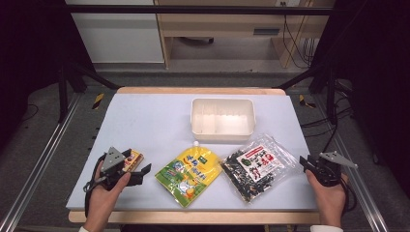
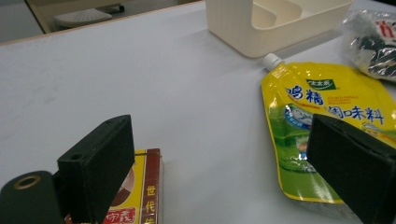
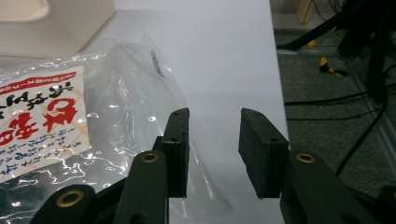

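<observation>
Left gripper (image 1: pixel 126 169): jaws wide apart, holding nothing, over small box (image 1: pixel 132 160)
Right gripper (image 1: pixel 309 163): jaws part-open, holding nothing, beside seaweed bag (image 1: pixel 255 165)
Bin (image 1: pixel 198 126): nothing inside
Progress: nothing packed; yellow pouch (image 1: pixel 189 175) also waits on counter (image 1: pixel 145 121)

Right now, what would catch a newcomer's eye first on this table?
Probably the bright yellow spouted pouch lying near the table's front edge, with a clear bag of dark seaweed at its right. Behind them stands a cream bin, and a small red-and-yellow box lies under the open left gripper.
</observation>
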`<move>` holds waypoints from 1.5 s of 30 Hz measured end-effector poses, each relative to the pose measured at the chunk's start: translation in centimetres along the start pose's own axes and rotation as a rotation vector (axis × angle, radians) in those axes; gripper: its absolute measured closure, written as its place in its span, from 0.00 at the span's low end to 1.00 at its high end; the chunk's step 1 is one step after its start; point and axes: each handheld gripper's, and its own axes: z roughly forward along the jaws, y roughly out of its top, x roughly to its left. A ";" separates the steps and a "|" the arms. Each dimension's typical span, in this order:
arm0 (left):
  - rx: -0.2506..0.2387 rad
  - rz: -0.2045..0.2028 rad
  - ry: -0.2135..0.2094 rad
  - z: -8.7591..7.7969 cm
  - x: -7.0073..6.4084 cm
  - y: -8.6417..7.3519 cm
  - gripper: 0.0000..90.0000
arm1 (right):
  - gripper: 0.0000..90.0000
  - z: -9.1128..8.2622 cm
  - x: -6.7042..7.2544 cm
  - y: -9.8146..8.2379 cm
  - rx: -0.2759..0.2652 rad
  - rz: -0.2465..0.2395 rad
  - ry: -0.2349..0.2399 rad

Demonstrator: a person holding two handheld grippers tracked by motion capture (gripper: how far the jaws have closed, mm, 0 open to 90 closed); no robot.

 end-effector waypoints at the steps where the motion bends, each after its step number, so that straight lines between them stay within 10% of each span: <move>1: 0.002 0.010 0.001 0.0 -0.1 0.0 0.09 | 0.70 0.1 0.0 -0.1 0.007 0.011 0.009; 19: 0.002 0.002 0.000 0.0 -0.1 0.1 0.09 | 0.67 1.5 0.1 -0.7 0.107 0.076 0.110; 30: 0.006 0.004 -0.006 0.1 -0.2 0.0 0.09 | 0.97 1.2 0.4 -0.7 0.129 0.048 0.120; 42: 0.002 0.002 0.003 -0.3 -0.1 0.0 0.10 | 1.00 -3.5 1.5 1.3 0.014 -0.036 0.129; 45: -0.001 -0.007 0.001 -0.5 0.0 -0.2 0.10 | 1.00 -6.0 1.9 2.9 -0.064 -0.052 0.207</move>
